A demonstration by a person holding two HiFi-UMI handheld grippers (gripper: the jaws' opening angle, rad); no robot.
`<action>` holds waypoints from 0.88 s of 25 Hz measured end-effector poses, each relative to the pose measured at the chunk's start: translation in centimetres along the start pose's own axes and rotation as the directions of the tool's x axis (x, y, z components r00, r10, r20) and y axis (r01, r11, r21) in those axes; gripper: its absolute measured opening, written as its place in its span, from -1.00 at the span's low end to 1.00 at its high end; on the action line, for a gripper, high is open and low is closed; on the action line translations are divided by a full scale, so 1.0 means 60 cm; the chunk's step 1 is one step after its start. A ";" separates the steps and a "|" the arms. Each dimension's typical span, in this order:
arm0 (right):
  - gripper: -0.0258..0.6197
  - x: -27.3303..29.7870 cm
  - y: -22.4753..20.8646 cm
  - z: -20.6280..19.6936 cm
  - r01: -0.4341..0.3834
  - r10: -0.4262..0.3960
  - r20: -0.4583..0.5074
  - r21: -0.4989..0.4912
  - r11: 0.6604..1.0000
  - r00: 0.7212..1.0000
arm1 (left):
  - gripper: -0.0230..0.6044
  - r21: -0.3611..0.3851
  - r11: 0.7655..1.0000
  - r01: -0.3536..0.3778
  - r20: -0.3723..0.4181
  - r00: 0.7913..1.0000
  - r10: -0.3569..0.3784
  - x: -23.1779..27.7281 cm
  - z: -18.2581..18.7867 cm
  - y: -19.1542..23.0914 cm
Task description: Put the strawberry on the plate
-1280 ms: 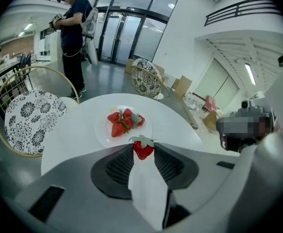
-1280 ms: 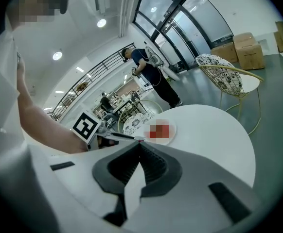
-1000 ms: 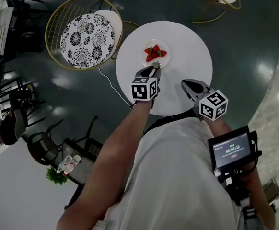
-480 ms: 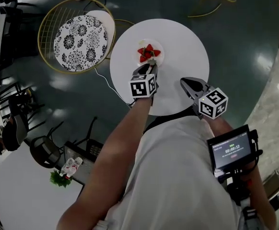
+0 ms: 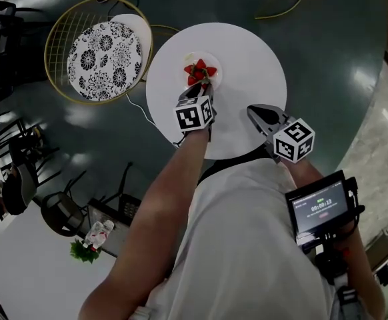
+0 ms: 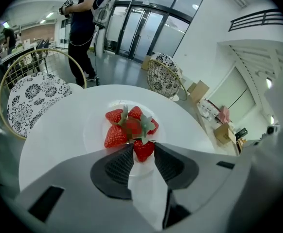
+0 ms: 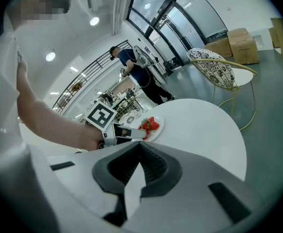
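The strawberry (image 6: 144, 152) is pinched between the left gripper's (image 6: 144, 146) narrowly parted jaws, over the plate's (image 6: 94, 130) near rim. It touches the other strawberries (image 6: 116, 136), seemingly nearer than a second ago. The right gripper (image 7: 140, 148), closed and empty, hovers above the white table (image 7: 204, 125).
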State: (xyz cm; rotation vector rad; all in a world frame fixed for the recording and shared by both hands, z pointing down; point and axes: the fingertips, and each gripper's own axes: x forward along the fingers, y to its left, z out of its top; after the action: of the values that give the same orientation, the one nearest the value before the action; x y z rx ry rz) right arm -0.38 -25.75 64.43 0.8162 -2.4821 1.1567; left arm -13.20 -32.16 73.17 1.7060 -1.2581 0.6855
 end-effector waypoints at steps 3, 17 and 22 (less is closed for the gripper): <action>-0.90 0.000 -0.005 0.001 0.002 -0.002 -0.003 0.002 1.000 1.000 | -0.48 0.004 1.000 0.001 -0.003 1.000 -0.001 0.007 0.001 -0.006; -0.90 0.007 0.012 -0.005 -0.002 0.002 0.013 -0.008 1.000 1.000 | -0.47 0.060 0.997 0.040 0.077 0.996 -0.044 -0.031 0.005 -0.001; -0.90 0.003 0.032 -0.014 -0.006 0.006 0.016 -0.027 1.000 1.000 | -0.48 0.054 0.998 0.026 0.109 0.993 -0.032 -0.073 -0.009 0.012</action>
State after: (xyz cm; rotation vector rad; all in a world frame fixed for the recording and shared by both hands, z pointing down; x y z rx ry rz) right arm -1.67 -24.17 63.85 0.8149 -2.5095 1.1199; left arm -15.33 -29.78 70.01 1.8228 -1.2983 0.6188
